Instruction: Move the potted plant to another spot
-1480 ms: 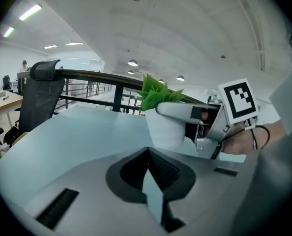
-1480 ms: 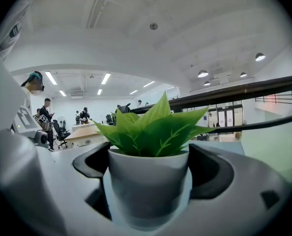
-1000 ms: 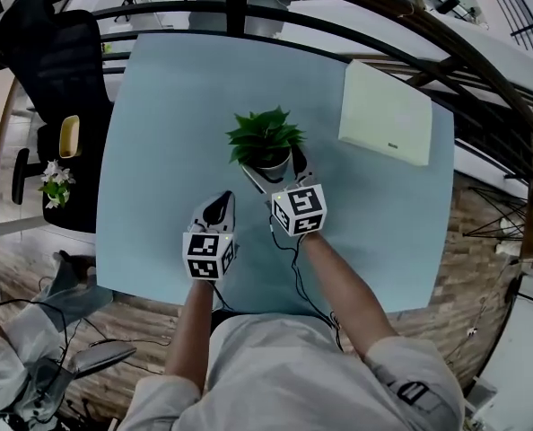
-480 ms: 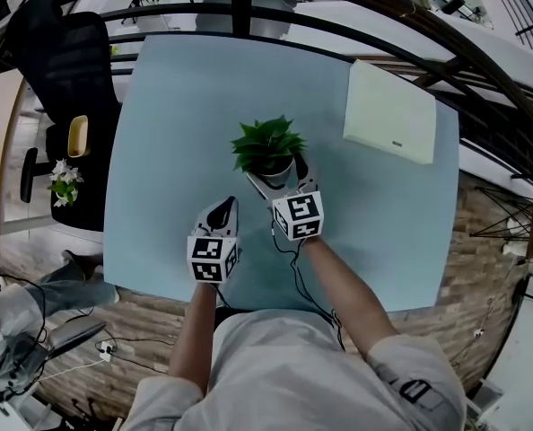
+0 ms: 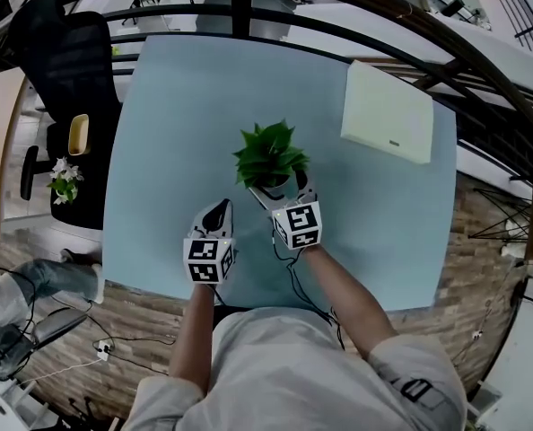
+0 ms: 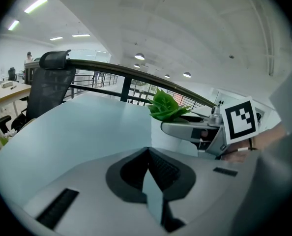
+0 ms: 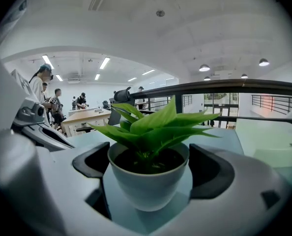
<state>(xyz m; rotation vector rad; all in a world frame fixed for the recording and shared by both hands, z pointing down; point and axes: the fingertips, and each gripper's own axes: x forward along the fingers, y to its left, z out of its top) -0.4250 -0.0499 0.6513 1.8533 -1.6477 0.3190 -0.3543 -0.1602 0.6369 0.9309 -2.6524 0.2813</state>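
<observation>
The right gripper [image 5: 279, 185] has its fingers [image 7: 211, 173] clenched on the plant [image 5: 268, 155]. In the right gripper view the white pot [image 7: 148, 183] sits upright between the two dark pads, and each pad touches the pot's side just below the rim. The green leaves spread out above both fingers. Whether the pot's base rests on the bench [image 5: 177, 106] or hangs just above it cannot be told.

The left gripper [image 5: 219, 210] is just left of the right fingers and a little nearer the person. Its fingers [image 6: 161, 170] are pressed together at the tips with nothing between them. From the left gripper view the plant [image 6: 166, 107] shows ahead and to the right of those fingers, with the right gripper's marker cube [image 6: 240, 120] further right.

A pale flat box [image 5: 385, 112] lies on the bench beyond the right fingers and well off to their right. A black chair [image 5: 60, 52] stands past the bench edge, far to the left of the left fingers. A dark railing [image 5: 240, 3] runs beyond the bench's far edge, ahead of both grippers.
</observation>
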